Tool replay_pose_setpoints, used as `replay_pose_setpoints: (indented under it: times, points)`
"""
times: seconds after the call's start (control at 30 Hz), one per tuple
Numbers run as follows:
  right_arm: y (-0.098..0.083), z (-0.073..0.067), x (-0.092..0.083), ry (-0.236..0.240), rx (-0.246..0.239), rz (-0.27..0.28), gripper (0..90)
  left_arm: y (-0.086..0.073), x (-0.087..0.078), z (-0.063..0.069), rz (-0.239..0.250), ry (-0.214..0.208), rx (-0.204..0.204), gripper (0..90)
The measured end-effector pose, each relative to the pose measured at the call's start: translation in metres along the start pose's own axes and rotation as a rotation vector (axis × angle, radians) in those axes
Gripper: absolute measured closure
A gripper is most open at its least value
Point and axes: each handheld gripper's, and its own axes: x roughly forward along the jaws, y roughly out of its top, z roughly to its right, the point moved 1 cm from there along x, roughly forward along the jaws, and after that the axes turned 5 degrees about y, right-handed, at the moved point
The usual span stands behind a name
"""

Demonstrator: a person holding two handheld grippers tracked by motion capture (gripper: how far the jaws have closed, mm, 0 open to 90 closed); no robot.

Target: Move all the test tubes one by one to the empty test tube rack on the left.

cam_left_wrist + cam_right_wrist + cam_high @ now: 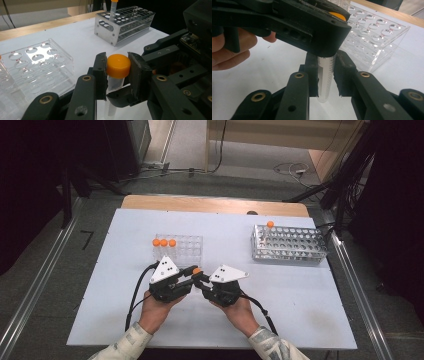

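A clear graduated tube (325, 82) with an orange cap (118, 65) stands upright just above the white table, held between both grippers in front of the person. My left gripper (117, 77) is shut on the cap, its pads pressing both sides. My right gripper (326, 75) is shut on the tube's body below the cap. In the high view the two grippers meet tip to tip at the cap (196, 270), the left gripper (192, 272) coming from the left and the right gripper (201, 279) from the right.
A clear plastic rack (187, 251) behind the grippers holds three orange-capped tubes (164, 242) along its left side. A metal rack (290, 245) at the back right holds one capped tube (270, 226). White table surface (300, 300) lies open to the right.
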Motion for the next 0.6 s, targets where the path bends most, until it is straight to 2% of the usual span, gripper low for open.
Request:
replay_pose_setpoints:
  times: [0.13, 0.3, 0.43, 0.6]
  points:
    - [0.000, 0.000, 0.000, 0.001, 0.000, 0.001, 71.0, 0.000, 0.000, 0.000, 0.000, -0.001, -0.002, 70.2]
    - [0.001, 0.003, -0.002, -0.002, 0.007, -0.005, 40.2, 0.002, -0.002, 0.000, 0.013, -0.003, -0.005, 70.3]
    - [0.002, 0.007, -0.006, 0.005, 0.026, -0.012, 27.4, 0.002, -0.002, -0.003, 0.014, 0.004, -0.015, 70.3]
    - [0.000, 0.013, -0.013, -0.014, 0.030, -0.038, 21.1, 0.003, -0.003, -0.007, 0.022, 0.015, -0.029, 70.3]
